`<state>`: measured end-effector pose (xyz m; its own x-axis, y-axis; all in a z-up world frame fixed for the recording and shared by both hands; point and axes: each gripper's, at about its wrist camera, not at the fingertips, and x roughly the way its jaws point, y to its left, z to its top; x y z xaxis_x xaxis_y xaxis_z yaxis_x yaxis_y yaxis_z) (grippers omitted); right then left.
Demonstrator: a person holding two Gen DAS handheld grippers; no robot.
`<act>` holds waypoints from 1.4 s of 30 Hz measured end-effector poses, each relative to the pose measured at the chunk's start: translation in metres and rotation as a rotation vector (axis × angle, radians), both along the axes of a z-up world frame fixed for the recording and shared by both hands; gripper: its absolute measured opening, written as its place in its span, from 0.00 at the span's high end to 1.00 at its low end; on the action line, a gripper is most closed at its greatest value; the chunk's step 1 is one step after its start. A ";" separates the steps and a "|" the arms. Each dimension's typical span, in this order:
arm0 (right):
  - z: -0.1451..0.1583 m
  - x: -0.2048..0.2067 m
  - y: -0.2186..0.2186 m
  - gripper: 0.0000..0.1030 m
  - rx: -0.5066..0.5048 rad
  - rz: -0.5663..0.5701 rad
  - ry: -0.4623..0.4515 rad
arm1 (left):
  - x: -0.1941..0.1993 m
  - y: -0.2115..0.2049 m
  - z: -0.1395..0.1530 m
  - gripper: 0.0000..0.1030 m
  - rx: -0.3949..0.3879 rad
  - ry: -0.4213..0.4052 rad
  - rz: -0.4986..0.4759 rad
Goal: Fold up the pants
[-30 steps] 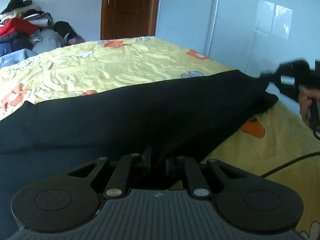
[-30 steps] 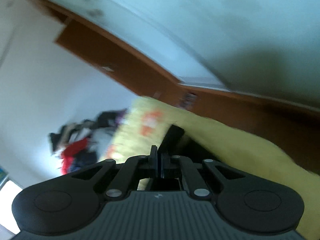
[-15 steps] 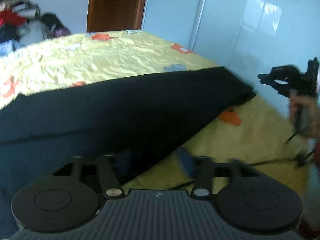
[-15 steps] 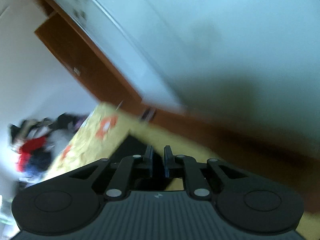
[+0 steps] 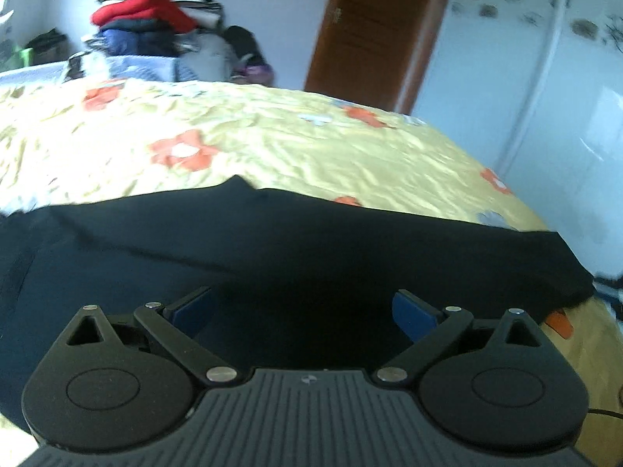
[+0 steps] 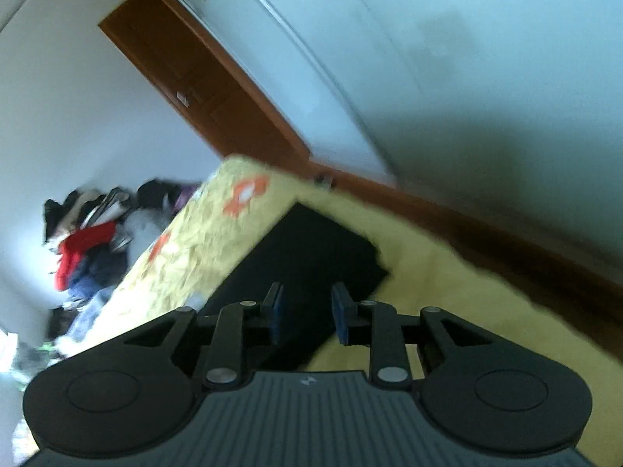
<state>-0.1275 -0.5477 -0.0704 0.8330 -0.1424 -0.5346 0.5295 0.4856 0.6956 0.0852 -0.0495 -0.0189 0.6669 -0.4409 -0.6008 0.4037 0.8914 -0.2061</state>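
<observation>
The black pants [image 5: 296,249] lie flat across the yellow flowered bed [image 5: 272,148], stretched left to right. My left gripper [image 5: 303,311] is open wide and empty, just above the near edge of the pants. In the right wrist view the end of the pants [image 6: 307,257] lies near the bed's edge. My right gripper [image 6: 305,311] is open and empty, hovering over that end; the view is tilted and blurred.
A pile of clothes [image 5: 155,31] is stacked beyond the far side of the bed, also in the right wrist view [image 6: 89,241]. A brown door [image 5: 373,27] and a white wardrobe [image 5: 545,78] stand behind. The bed's edge drops to a wooden floor [image 6: 506,241].
Both grippers let go of the pants and opened. The left gripper opened wide and turned to face the left. The right gripper pulled back, and the pants now lie flat.
</observation>
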 end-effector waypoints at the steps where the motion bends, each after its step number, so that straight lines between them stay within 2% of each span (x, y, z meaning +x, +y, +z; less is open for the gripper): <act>1: -0.006 0.000 -0.002 0.75 0.050 0.005 -0.007 | 0.001 0.001 -0.001 0.04 -0.004 0.006 0.009; 4: -0.021 0.006 -0.005 0.75 0.135 -0.019 -0.073 | -0.001 0.003 0.001 0.04 -0.016 0.011 0.010; 10: -0.026 0.035 -0.018 0.75 0.126 -0.107 -0.115 | -0.009 -0.007 0.002 0.04 0.005 -0.024 -0.017; 13: -0.027 0.034 -0.020 0.75 0.192 -0.170 -0.105 | -0.007 -0.009 0.003 0.04 -0.020 -0.003 -0.025; 15: -0.027 0.021 -0.014 0.67 0.225 -0.187 -0.096 | -0.009 -0.009 0.006 0.04 -0.023 -0.015 -0.025; 16: -0.026 0.018 -0.010 0.56 0.236 -0.151 -0.108 | -0.009 -0.010 0.007 0.04 -0.018 -0.022 -0.023; 17: -0.025 0.019 -0.005 0.53 0.238 -0.101 -0.124 | -0.008 -0.010 0.008 0.04 -0.013 -0.024 -0.019; 19: -0.024 0.030 -0.001 0.49 0.203 -0.029 -0.111 | -0.006 -0.011 0.008 0.04 -0.026 -0.008 -0.011; 21: -0.026 0.037 -0.005 0.49 0.169 -0.029 -0.135 | -0.003 -0.013 0.006 0.04 -0.054 0.026 -0.007; 23: -0.027 0.053 -0.014 0.50 0.086 -0.038 -0.144 | -0.004 -0.013 0.006 0.04 -0.063 0.046 -0.017; 24: -0.027 0.061 -0.018 0.59 0.055 -0.040 -0.127 | -0.005 -0.013 0.006 0.04 -0.058 0.045 -0.021; 25: -0.029 0.069 -0.022 0.83 0.037 -0.042 -0.104 | -0.006 -0.012 0.008 0.04 -0.045 0.038 -0.019; 26: -0.032 0.073 -0.028 0.93 0.043 -0.046 -0.105 | -0.006 -0.009 0.010 0.04 -0.027 0.029 -0.006; 29: -0.028 0.073 -0.035 0.93 0.052 -0.065 -0.162 | -0.001 0.002 0.013 0.04 0.021 0.012 0.063; 31: -0.008 0.064 -0.030 0.93 0.002 -0.070 -0.217 | 0.007 0.012 0.010 0.04 0.031 0.040 0.114; 33: 0.009 0.067 -0.023 0.93 -0.061 -0.071 -0.235 | 0.014 0.021 0.006 0.04 0.014 0.077 0.151; 36: 0.012 0.071 -0.017 0.93 -0.119 -0.062 -0.141 | 0.018 0.031 0.003 0.04 -0.011 0.110 0.185; 38: 0.018 0.079 -0.006 0.93 -0.131 -0.051 -0.137 | 0.018 0.035 0.005 0.04 -0.017 0.102 0.198; 39: 0.028 0.082 0.007 0.94 -0.178 -0.013 -0.148 | 0.017 0.036 0.007 0.04 -0.019 0.094 0.205; 41: 0.056 0.103 0.051 0.94 -0.351 0.111 -0.152 | 0.015 0.039 0.011 0.04 -0.018 0.075 0.221; 42: 0.066 0.114 0.072 0.94 -0.405 0.176 -0.165 | 0.016 0.039 0.012 0.04 -0.015 0.064 0.231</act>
